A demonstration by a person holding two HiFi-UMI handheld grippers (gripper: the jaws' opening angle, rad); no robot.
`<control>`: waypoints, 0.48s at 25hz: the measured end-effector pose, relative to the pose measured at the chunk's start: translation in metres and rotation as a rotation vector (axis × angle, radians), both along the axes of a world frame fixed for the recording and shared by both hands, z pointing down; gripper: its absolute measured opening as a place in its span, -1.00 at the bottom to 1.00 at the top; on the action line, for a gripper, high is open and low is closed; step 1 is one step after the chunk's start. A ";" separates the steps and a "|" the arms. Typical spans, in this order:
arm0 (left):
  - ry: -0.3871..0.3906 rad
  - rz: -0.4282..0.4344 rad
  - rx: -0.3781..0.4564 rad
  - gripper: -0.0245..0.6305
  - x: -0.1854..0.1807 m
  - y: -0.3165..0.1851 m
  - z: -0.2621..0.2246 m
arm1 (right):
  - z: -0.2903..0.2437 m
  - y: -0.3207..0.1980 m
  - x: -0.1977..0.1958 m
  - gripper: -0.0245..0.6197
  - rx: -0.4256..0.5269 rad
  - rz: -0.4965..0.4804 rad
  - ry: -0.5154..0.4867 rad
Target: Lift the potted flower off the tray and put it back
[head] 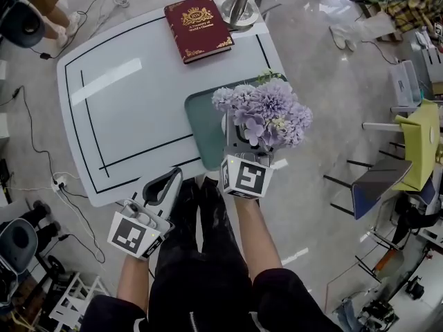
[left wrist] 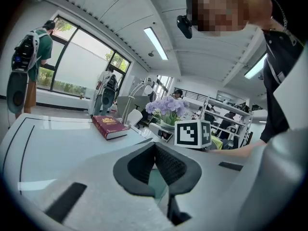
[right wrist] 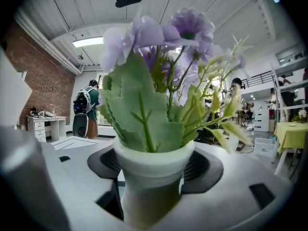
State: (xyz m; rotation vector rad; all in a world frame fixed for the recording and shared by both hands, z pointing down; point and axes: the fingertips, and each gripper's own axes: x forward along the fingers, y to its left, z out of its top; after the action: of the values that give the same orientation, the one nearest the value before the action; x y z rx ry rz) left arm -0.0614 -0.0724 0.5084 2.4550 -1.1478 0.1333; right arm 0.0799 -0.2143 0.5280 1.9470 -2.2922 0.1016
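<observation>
The potted flower (head: 266, 113) has purple blooms and a pale green pot (right wrist: 154, 177). It is over the right part of the teal tray (head: 201, 126); its base is hidden. My right gripper (head: 242, 135) reaches in from the table's near edge. Its jaws stand wide on either side of the pot, and the dark pads (right wrist: 103, 163) show a little apart from the rim. My left gripper (head: 165, 184) hovers at the table's near edge, left of the tray, shut with nothing in it. In the left gripper view its pads (left wrist: 144, 165) meet at the tip.
A red book (head: 198, 28) lies at the far side of the white table (head: 124, 116), beside a metal lamp base (head: 240, 9). Chairs and a yellow table (head: 419, 144) stand to the right. Cables run across the floor on the left. People stand by the windows.
</observation>
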 end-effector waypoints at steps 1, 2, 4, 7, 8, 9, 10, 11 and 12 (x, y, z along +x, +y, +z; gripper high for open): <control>-0.001 -0.007 -0.003 -0.91 -0.002 0.001 0.002 | 0.000 -0.003 0.000 0.05 0.005 0.000 0.002; -0.001 -0.013 -0.006 -0.91 -0.004 0.001 0.003 | 0.000 -0.005 0.000 0.05 0.007 0.000 0.006; -0.001 -0.022 -0.012 -0.91 -0.007 0.002 0.005 | 0.001 -0.008 0.001 0.03 0.002 0.002 0.031; -0.002 -0.027 -0.017 -0.91 -0.008 0.004 0.008 | 0.003 -0.011 0.000 -0.19 -0.011 0.002 0.070; -0.002 -0.028 -0.019 -0.91 -0.009 0.004 0.009 | 0.004 -0.011 0.000 -0.20 -0.011 0.003 0.071; -0.003 -0.029 -0.021 -0.91 -0.009 0.005 0.009 | 0.004 -0.011 0.000 -0.20 -0.010 0.003 0.070; -0.004 -0.029 -0.022 -0.91 -0.009 0.005 0.009 | 0.004 -0.011 0.000 -0.20 -0.009 0.003 0.069; -0.004 -0.028 -0.021 -0.91 -0.009 0.005 0.009 | 0.004 -0.011 0.000 -0.20 -0.008 0.001 0.069; -0.004 -0.027 -0.021 -0.91 -0.008 0.004 0.009 | 0.004 -0.012 0.000 -0.20 -0.007 -0.002 0.071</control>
State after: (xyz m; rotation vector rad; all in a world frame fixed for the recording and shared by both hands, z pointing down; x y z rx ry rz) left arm -0.0698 -0.0682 0.5177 2.4213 -1.1746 0.1416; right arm 0.0796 -0.2259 0.5319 1.9132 -2.2458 0.0400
